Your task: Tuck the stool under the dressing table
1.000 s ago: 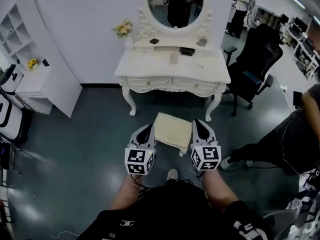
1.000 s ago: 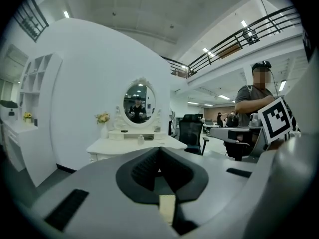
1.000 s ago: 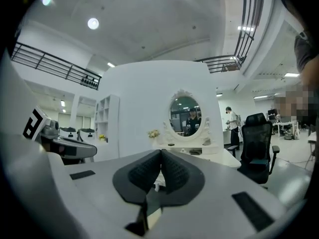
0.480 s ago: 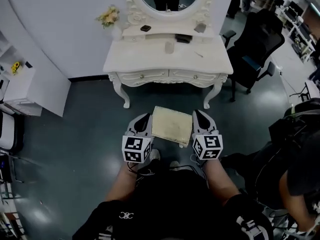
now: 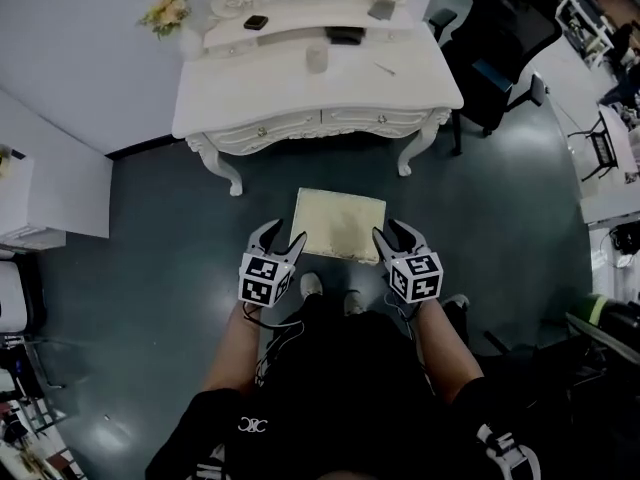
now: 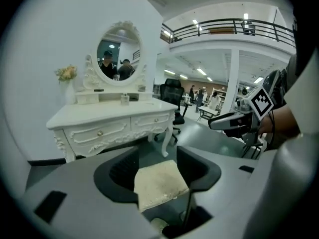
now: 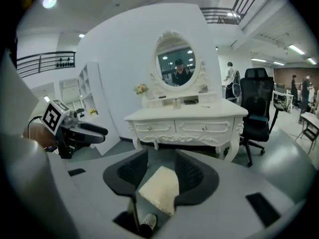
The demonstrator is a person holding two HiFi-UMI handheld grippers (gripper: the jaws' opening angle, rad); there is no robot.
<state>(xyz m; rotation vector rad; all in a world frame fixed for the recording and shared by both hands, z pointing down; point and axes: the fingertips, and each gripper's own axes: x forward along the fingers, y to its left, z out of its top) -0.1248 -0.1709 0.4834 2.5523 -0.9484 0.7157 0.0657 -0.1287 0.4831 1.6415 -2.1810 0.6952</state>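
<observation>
Nothing done yet: the stool (image 5: 340, 225) stands wholly outside the table (image 5: 300, 88). The left tool (image 5: 280, 240) and right tool (image 5: 396, 236), jaws opening and empty, flank its near edge; the whole push remains

The head camera looks steeply down from above the person onto the floor, with the stool (image 5: 340, 224) just ahead and the white bench (image 5: 300, 88) beyond. The left tool (image 5: 282, 236) and right tool (image 5: 392, 231) each carry a low camera facing forward between opening, empty jaws, near the stool. All three views share stool and bench.
</observation>
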